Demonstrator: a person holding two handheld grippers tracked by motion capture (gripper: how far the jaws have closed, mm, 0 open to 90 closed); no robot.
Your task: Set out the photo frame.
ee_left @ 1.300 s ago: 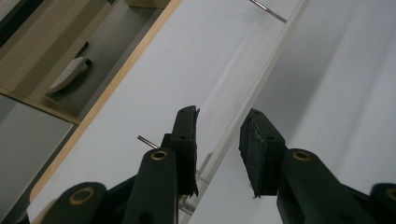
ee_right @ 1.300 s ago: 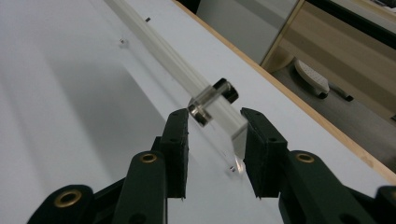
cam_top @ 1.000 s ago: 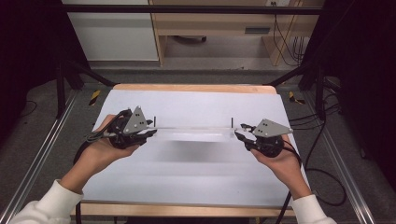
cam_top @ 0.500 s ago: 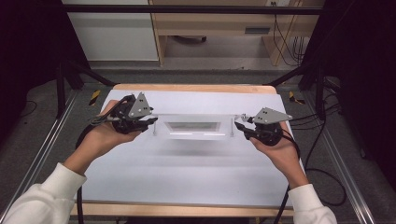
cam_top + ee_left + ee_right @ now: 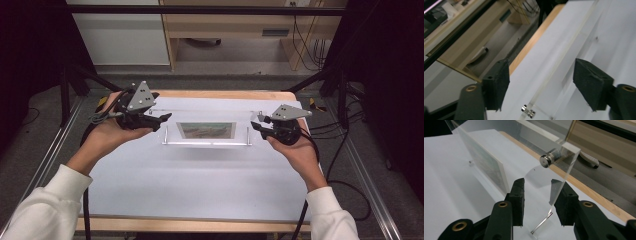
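Note:
A clear acrylic picture frame (image 5: pixel 206 131) with silver corner bolts stands on its long edge at the middle of the white table (image 5: pixel 200 185), its picture facing me. My right gripper (image 5: pixel 256 126) grips its right end; in the right gripper view the jaws (image 5: pixel 537 185) sit on either side of the clear panel (image 5: pixel 564 152). My left gripper (image 5: pixel 162 119) hovers just up and left of the frame's left end. Its jaws (image 5: pixel 541 75) have just been opening and stand wide, with the frame's edge and a bolt (image 5: pixel 528 111) below them, untouched.
The table's wooden far edge (image 5: pixel 220 94) runs just behind the frame. Metal rails line both sides, and cables (image 5: pixel 345 150) trail on the right. Small yellow-handled tools lie at the rear corners (image 5: pixel 315 104). A wooden desk stands beyond.
The frame has been tipped from edge-on to upright and carried toward the far edge. The left jaws have opened off its left end, and that hand has risen and drawn away to the left.

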